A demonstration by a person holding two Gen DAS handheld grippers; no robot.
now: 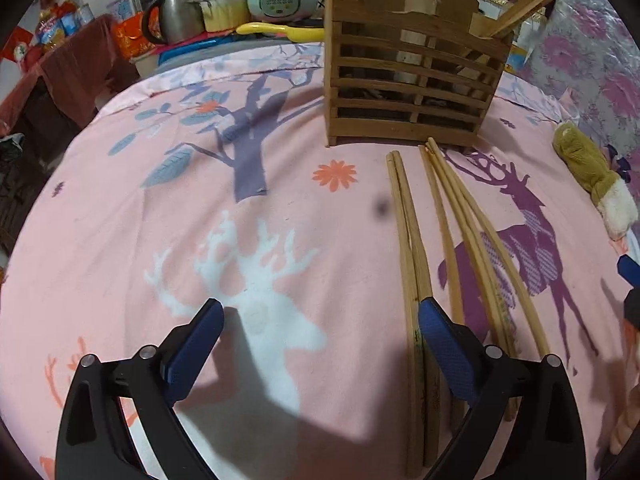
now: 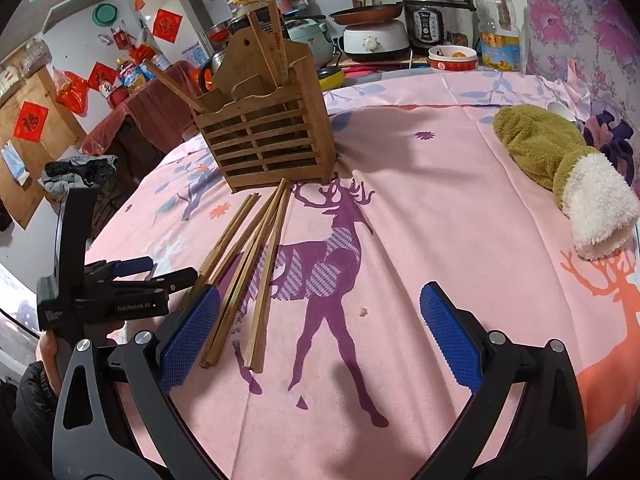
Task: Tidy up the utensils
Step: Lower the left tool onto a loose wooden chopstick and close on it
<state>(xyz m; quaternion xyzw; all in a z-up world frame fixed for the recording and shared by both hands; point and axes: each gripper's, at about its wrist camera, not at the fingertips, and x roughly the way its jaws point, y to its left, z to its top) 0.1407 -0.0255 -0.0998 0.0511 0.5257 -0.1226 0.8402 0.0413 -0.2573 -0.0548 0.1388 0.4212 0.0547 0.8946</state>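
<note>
Bamboo chopsticks (image 1: 412, 264) lie loose on the pink deer-print cloth (image 1: 280, 208), fanned in a small bundle whose far tips nearly reach the foot of the slatted wooden utensil holder (image 1: 412, 80). Nearest the left wrist camera, the left tongs (image 1: 320, 312) stand wide with nothing between the pads; the right-hand blue pad sits over the near ends of the leftmost pair, while the other pad hangs above bare cloth. In the right wrist view the right tongs (image 2: 320, 312) are likewise wide and empty, their left pad just beside the near ends of the same bundle, with the purple deer print between the fingers.

The step in hand looks like the left tongs picking a chopstick pair to carry to the holder. To do it well, I would shift the tongs sideways so the leftmost pair lies centred between the pads rather than under one of them, then close across the thick near ends (the sticks are slim and round, so a grip on only one may roll the other away). Keeping clear of the three sticks lying to the right avoids scattering them.

Farther off, the holder already has a few chopsticks (image 2: 276, 48) standing in it, and a green-and-white plush mitten (image 2: 560, 168) rests well apart at the cloth's edge.
</note>
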